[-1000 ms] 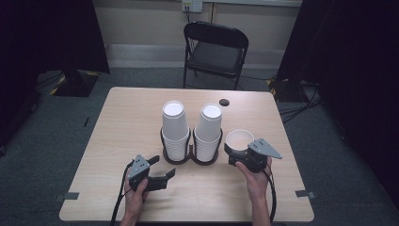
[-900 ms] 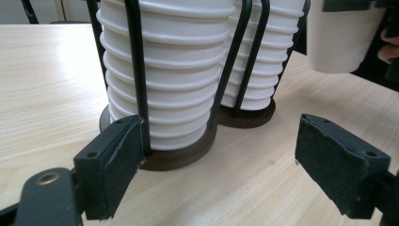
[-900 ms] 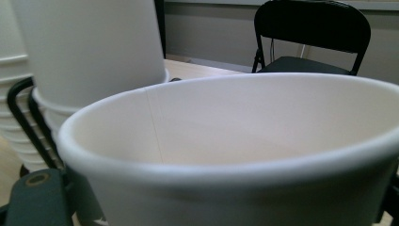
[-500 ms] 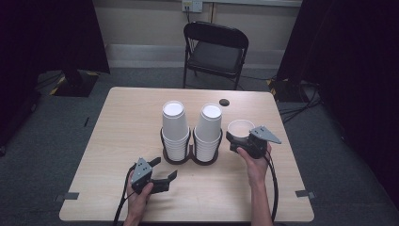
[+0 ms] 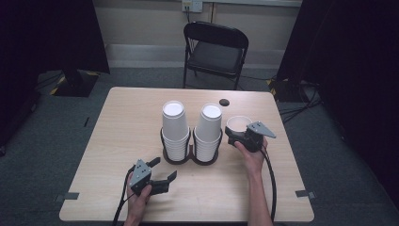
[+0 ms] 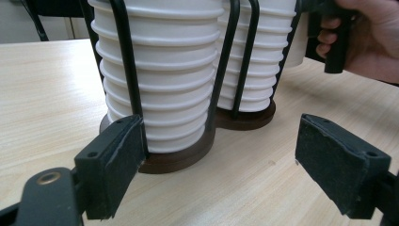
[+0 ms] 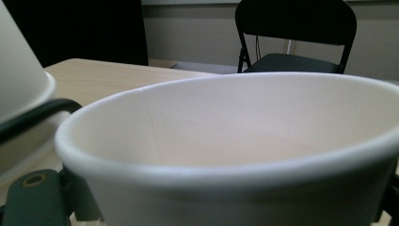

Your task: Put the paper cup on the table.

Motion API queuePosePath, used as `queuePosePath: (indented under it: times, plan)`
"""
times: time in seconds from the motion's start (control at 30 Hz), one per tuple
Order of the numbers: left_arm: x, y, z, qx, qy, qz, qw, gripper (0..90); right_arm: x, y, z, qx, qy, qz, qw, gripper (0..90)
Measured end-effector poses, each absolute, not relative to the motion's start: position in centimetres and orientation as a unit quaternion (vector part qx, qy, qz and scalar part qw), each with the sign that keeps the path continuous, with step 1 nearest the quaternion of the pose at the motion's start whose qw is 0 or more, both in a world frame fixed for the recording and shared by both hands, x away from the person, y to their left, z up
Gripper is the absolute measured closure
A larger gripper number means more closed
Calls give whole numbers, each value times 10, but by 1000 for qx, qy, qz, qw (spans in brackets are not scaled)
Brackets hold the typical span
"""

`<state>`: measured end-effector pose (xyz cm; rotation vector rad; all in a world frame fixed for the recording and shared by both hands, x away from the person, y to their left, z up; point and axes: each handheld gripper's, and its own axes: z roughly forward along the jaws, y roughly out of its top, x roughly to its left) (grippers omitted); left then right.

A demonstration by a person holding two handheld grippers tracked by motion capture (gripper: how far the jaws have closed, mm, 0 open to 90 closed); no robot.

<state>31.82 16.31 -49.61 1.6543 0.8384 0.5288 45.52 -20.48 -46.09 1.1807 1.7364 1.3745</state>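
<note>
High view, right gripper: we've got the right gripper (image 5: 241, 133) closed around a single white cup (image 5: 238, 123), held upright just off the right side of the rack (image 5: 190, 155), close to the right stack (image 5: 208, 131).
High view, left gripper: our left gripper (image 5: 165, 169) sits near the front edge of the counter (image 5: 127, 122), jaws spread wide, nothing in them, just in front of the rack.
High view, stacks: two stacks of upside-down cups stand in the rack mid-counter, left stack (image 5: 174, 126) and right one side by side.
High view, extras: a small dark disc (image 5: 224, 102) lies behind the stacks, and a black chair (image 5: 214, 49) stands past the far edge.
Left gripper view: we're looking between the two wide-open pads (image 6: 117, 157) at the rack's dark base (image 6: 174, 157) and black wire uprights. Both stacks fill the top. The other hand (image 6: 371, 37) shows at upper right.
Right gripper view: the cup (image 7: 244, 141) is right up in front, rim and pale inside facing us, seated between the jaws. The chair (image 7: 296, 33) is behind it, the counter (image 7: 117, 73) to the left.
</note>
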Motion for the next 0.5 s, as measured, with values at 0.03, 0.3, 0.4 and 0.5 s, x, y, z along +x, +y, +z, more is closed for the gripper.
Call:
queuePosePath:
  times: [0.03,0.3,0.4,0.5]
  plan:
    - [318,163,-496,703,356,227,572,157,457,-204,-463,450,659,517,310,114]
    - [317,165,-497,694,360,226,581,158,463,-203,-473,452,660,510,317,114]
    - [316,166,-497,690,363,232,581,158,463,-204,-476,453,667,503,312,113]
    - [316,167,-497,681,368,230,590,158,460,-205,-478,450,669,502,312,112]
